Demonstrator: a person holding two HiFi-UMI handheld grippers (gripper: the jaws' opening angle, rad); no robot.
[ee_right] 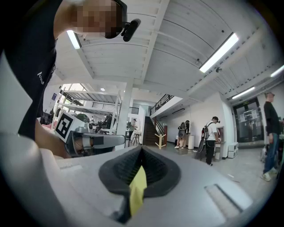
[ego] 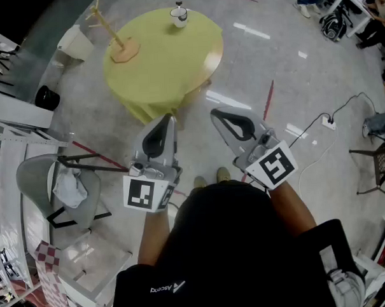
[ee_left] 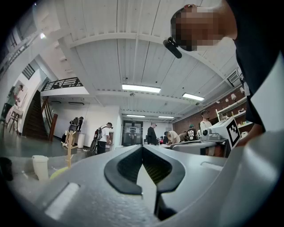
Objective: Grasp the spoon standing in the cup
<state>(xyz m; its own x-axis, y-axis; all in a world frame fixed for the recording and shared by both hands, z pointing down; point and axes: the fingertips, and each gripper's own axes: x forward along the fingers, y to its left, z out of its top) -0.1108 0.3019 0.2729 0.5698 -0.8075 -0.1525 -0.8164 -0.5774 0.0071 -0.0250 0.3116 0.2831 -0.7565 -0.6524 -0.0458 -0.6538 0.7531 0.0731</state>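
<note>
The white cup (ego: 179, 18) on the yellow table (ego: 163, 62) holds a spoon (ego: 179, 4).

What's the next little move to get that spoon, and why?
Probably step closer to the yellow table: the cup holding the spoon stands near its far edge, well beyond the left gripper and right gripper, both shut over the floor.

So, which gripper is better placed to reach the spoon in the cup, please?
Left, marginally: the left gripper points more directly at the white cup; the right gripper angles aside. Both far, shut.
</note>
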